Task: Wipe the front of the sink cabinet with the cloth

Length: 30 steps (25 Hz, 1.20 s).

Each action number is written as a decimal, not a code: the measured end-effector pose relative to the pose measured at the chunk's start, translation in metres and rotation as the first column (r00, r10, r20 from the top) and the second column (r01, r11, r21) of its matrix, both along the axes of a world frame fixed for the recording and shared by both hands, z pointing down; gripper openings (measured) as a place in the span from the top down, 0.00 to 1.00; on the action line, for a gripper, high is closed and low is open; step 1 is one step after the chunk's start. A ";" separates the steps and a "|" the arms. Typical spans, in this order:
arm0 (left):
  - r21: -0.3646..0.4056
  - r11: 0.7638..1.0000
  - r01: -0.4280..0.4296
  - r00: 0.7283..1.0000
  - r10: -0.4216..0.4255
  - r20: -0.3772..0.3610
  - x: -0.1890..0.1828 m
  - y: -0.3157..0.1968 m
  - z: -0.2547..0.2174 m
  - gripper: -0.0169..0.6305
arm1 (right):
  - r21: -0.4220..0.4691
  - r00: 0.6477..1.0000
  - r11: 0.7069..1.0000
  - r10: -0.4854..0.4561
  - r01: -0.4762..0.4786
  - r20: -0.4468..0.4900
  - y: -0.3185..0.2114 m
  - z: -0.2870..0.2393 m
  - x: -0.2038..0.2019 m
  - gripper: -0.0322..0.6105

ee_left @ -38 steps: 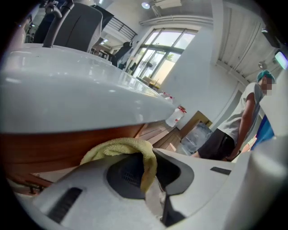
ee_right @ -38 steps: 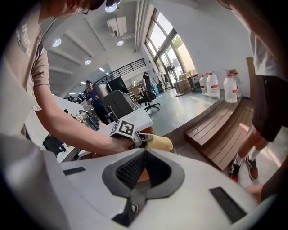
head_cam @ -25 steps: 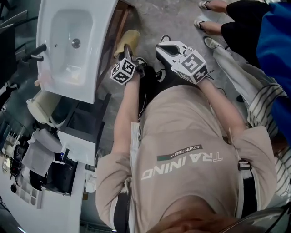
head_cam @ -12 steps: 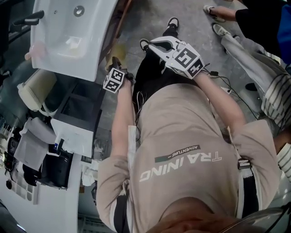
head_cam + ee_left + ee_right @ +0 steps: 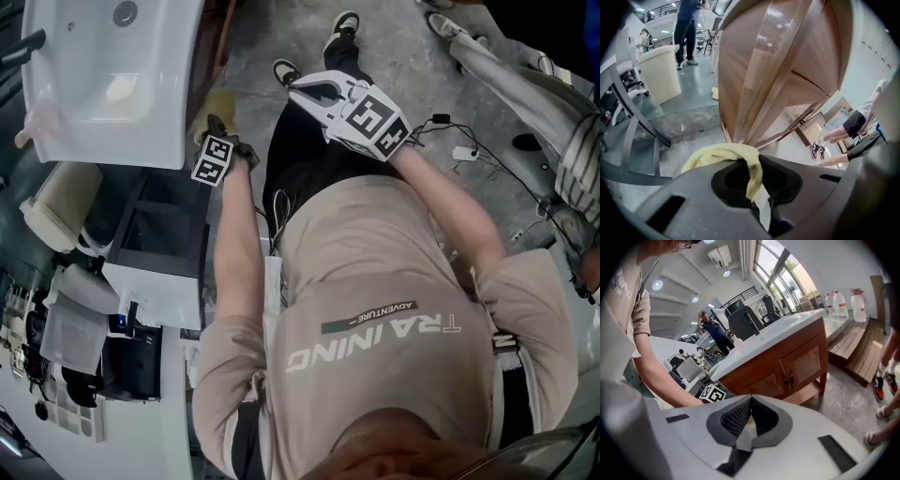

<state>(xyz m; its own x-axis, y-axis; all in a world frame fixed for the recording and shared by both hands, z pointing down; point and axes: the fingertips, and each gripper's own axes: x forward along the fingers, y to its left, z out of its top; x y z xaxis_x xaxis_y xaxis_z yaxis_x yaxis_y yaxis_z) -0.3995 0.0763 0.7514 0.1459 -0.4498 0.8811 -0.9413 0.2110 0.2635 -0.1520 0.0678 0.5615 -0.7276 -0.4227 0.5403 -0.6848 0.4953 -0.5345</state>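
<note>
- Cloth (image 5: pixel 725 153), yellow, is clamped in the closed jaws of the left gripper (image 5: pixel 758 164). It bunches over the left jaw and lies just in front of the wooden sink cabinet (image 5: pixel 759 84), low down near its base. I cannot tell whether it touches the wood.
- To wipe well, I would press the bunched part flat on the panel so fabric, not the jaw tips, meets the wood. Strokes should overlap and follow the grain, and the grip should stay firm enough that the cloth doesn't slip out.
- Right gripper (image 5: pixel 750 399) is held away from the cabinet with its jaws together and nothing between them. It is best kept clear of the wiping path.
- Sink (image 5: pixel 159 131) on top looks empty apart from its drain and a pale patch I cannot identify.
- Cabinet doors (image 5: pixel 806 364) are closed, so the contents are hidden.
- Large jugs (image 5: pixel 840 303) stand on a bench beyond. Their fill is unclear.
</note>
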 end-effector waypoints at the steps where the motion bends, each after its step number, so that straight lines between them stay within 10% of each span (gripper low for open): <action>1: 0.001 1.000 0.010 1.000 -0.010 0.000 -0.001 -0.001 0.003 0.91 | -0.006 1.000 1.000 0.008 -0.008 -0.004 0.002 0.003 0.001 0.93; 23: 0.084 0.978 0.193 0.981 -0.194 0.003 0.032 -0.059 0.022 0.91 | -0.082 0.998 0.997 0.012 -0.007 0.055 -0.003 0.065 0.031 0.93; 30: 0.138 0.933 0.334 0.943 -0.331 -0.041 0.075 -0.107 0.012 0.91 | -0.066 0.996 0.997 0.045 -0.040 0.074 -0.028 0.071 0.073 0.93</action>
<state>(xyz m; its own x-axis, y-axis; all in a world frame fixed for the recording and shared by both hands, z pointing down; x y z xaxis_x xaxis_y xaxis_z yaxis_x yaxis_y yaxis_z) -0.3243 -0.0309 0.7638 -0.0190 -0.5947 0.8037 -0.8189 0.4704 0.3287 -0.0794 0.0397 0.6324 -0.7495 -0.4198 0.5118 -0.6609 0.4297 -0.6153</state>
